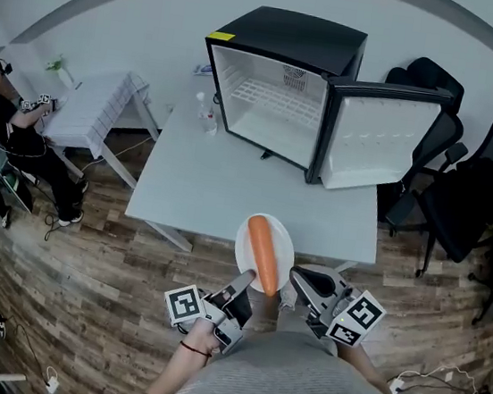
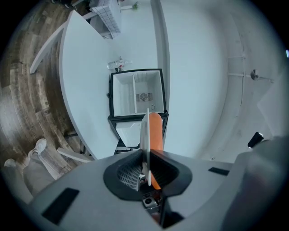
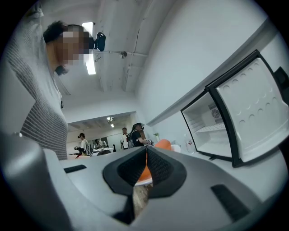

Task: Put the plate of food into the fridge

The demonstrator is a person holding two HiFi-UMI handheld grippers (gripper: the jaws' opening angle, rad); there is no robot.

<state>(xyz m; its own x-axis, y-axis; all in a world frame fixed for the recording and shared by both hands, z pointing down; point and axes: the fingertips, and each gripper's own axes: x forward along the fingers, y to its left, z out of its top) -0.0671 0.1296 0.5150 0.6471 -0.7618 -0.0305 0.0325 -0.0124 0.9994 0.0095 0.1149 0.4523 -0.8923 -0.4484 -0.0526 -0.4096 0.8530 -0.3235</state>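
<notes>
The plate (image 1: 243,239) bearing a carrot (image 1: 263,252) sits at the near edge of the worktop (image 1: 203,186), well apart from the open fridge (image 1: 279,88). The left tongs (image 1: 247,282) are clamped on its near-left rim, and the right tongs (image 1: 294,284) on its near-right rim.

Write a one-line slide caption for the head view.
Left gripper and right gripper hold the plate of orange food before the open fridge on the table.

Black chairs (image 1: 436,126) right; bottle (image 1: 208,114) on table (image 1: 198,190); person (image 1: 8,129) seated left.
</notes>
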